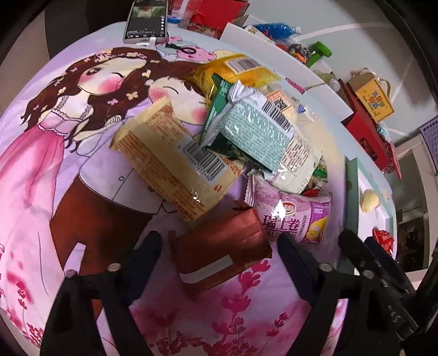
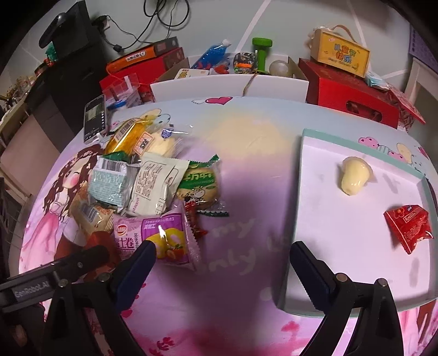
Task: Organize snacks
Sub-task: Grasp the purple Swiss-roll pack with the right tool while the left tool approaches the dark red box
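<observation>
Here, the left hand-held gripper (image 1: 219,246) is spread, its fingers flanking a brown packet (image 1: 221,243) without visibly touching it; just ahead lies the snack pile (image 1: 246,131) on the cartoon-print cloth (image 1: 54,164). The right hand-held gripper (image 2: 223,256) is also spread and holds nothing, with a purple roll pack (image 2: 156,235) at its left fingertip (image 2: 145,253) and a white tray (image 2: 342,219) to its right holding a pale bun (image 2: 354,178) and red packet (image 2: 409,228).

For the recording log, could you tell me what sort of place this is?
Probably a room in a home: a cartoon-print cloth covers the surface, boxed gifts such as the red box crowd its far edge, and cables trail across the floor.
</observation>
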`<state>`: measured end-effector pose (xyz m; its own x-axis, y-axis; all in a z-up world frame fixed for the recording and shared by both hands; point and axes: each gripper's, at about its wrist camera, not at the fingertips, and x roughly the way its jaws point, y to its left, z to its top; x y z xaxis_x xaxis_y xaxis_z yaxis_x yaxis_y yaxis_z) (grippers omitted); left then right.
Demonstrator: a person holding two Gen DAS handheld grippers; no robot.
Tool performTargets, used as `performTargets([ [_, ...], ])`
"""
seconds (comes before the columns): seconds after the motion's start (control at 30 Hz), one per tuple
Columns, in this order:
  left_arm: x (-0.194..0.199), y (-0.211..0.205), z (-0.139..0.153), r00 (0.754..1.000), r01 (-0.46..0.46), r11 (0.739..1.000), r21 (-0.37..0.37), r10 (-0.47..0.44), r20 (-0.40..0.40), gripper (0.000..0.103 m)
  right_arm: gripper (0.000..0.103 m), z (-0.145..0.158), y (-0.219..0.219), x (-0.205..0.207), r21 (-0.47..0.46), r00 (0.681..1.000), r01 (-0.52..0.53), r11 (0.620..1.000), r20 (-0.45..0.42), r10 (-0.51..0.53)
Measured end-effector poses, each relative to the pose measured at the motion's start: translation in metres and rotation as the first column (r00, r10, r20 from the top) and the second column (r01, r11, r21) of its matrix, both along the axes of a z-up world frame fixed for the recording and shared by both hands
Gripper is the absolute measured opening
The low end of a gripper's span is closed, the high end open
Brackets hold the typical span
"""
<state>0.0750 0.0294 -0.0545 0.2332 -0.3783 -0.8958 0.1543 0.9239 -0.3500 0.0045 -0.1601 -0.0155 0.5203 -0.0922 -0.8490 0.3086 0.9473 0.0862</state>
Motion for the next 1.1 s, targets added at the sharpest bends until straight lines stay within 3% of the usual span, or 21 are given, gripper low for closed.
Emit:
performTargets([
  [0.3, 0.0, -0.004, -0.004, 1.0, 0.017, 1.0, 0.017, -0.017, -0.002, 0.075, 0.099, 0.0, 0.0, 0.001, 0.002, 1.0, -0.001, 1.0, 0.008, 0.001],
  [0.6, 0.003, 0.013, 0.007, 0.999, -0.023, 1.0, -0.004, 0.023, 0.024, 0.074, 0.099, -0.001, 0.007, 0.005, -0.007, 1.0, -0.022, 1.0, 0.013, 0.022],
  [0.8, 0.006, 0.034, 0.015, 0.994, -0.086, 0.996, 0.038, 0.084, 0.069, 0.074, 0.099, -0.005, 0.021, 0.014, 0.008, 0.997, -0.069, 0.998, 0.019, 0.069],
  [1.1, 0.011, 0.062, 0.023, 0.981, -0.171, 0.985, 0.035, 0.167, 0.097, 0.074, 0.099, -0.02, 0.054, 0.031, 0.004, 0.986, -0.166, 0.986, 0.009, 0.166],
])
